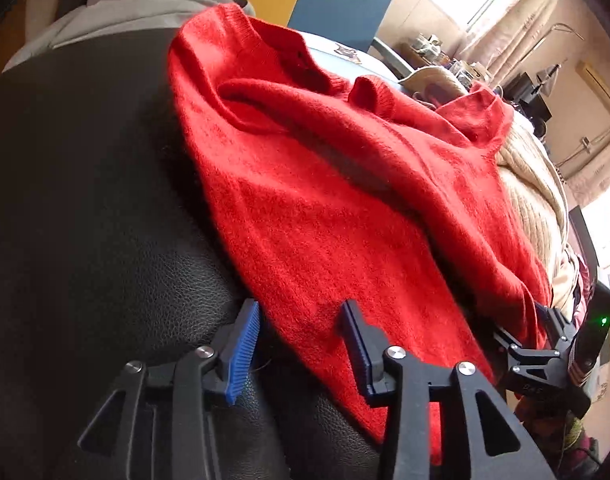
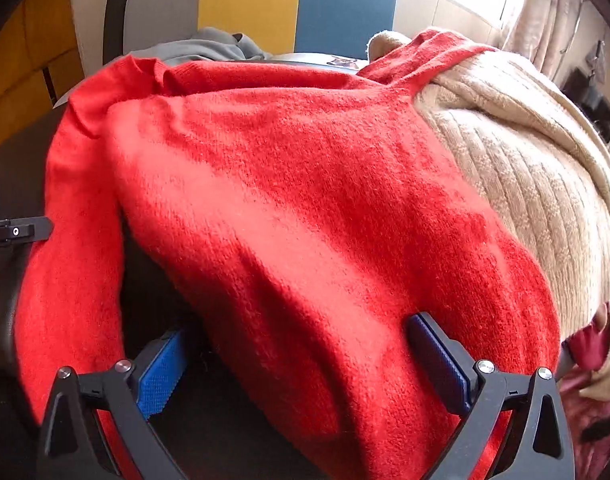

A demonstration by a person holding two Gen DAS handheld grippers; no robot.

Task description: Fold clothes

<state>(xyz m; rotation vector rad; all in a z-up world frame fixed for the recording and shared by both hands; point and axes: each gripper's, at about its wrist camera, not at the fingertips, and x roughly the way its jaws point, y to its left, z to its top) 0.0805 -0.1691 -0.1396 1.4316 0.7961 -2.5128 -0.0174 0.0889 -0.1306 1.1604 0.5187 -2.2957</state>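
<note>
So far I judge the folding barely started. The red sweater [image 1: 325,208] lies spread and rumpled over a black leather surface [image 1: 85,200], more like a seat or cushion than a desk, with its neck at the far end and its hem near me. One sleeve hangs down the left side in the right wrist view, and the far right part of it rides up over a beige ribbed knit [image 2: 525,168] that sits just beside it on the right. A grey garment [image 1: 145,12] lies at the far edge, apart from the red one.

My left claw [image 1: 301,344] stands partly wide, its blue pads on either side of the near left edge of the sweater; the cloth lies between them, but I see no pinch. My right claw [image 2: 301,364] is wide as well, straddling the hem on the near right, with fabric between the pads and nothing clamped.

No clean fold line shows anywhere; only loose ridges run across the body. What remains, as I see it, is nearly everything: smoothing the body, bringing in the sleeves, then folding the length over.
</note>
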